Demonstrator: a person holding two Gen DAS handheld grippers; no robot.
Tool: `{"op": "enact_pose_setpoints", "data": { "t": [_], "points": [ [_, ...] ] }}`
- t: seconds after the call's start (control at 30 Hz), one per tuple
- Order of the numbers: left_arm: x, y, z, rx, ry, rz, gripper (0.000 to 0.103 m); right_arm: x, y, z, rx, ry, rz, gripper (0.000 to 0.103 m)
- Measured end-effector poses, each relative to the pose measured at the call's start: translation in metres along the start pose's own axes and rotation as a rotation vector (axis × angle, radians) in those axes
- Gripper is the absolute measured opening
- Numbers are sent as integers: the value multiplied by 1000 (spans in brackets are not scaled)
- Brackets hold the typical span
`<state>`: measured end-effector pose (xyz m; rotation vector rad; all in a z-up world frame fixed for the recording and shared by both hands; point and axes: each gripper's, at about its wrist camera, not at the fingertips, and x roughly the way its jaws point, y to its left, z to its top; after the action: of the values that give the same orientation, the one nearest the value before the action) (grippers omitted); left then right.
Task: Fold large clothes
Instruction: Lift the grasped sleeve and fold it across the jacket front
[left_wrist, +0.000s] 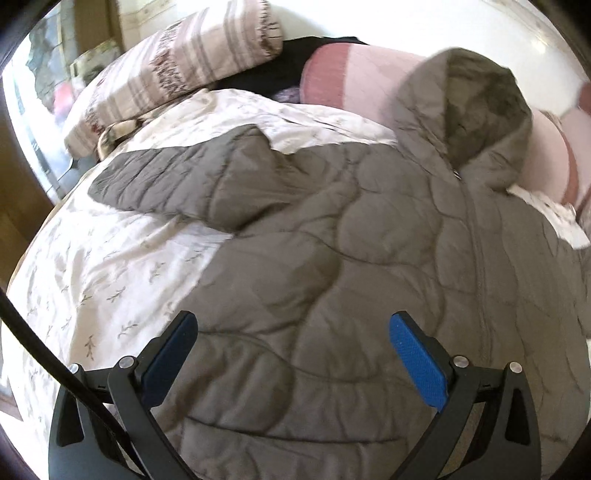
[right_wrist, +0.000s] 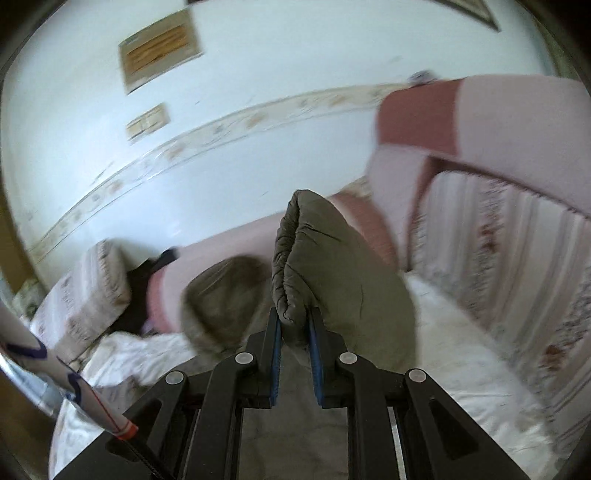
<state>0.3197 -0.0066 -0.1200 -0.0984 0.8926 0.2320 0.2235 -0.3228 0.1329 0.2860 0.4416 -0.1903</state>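
Note:
A grey-brown quilted hooded jacket (left_wrist: 369, 236) lies front up on the bed, zipped, with its hood (left_wrist: 476, 107) toward the pink pillows and one sleeve (left_wrist: 173, 184) stretched out to the left. My left gripper (left_wrist: 293, 328) is open and empty, hovering over the jacket's lower body. In the right wrist view my right gripper (right_wrist: 295, 317) is shut on the cuff of the other sleeve (right_wrist: 325, 258) and holds it lifted above the bed; the hood (right_wrist: 225, 291) shows blurred to its left.
The bed has a white floral duvet (left_wrist: 110, 266). A striped rolled blanket (left_wrist: 177, 74), a black garment (left_wrist: 280, 66) and pink pillows (left_wrist: 362, 74) lie at the head by the white wall (right_wrist: 184, 147). A striped blanket (right_wrist: 509, 258) lies at the right. A wooden floor edge (left_wrist: 22, 206) shows at the left.

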Motion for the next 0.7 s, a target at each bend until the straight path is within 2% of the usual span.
{"op": "enact_pose_setpoints", "data": {
  "t": [0.4, 0.7],
  "points": [
    [7, 39, 12, -107, -29, 54, 103, 77, 85, -102, -17, 215, 260, 15],
    [9, 54, 15, -167, -52, 81, 103, 147, 124, -178, -29, 374, 294, 15]
  ]
}}
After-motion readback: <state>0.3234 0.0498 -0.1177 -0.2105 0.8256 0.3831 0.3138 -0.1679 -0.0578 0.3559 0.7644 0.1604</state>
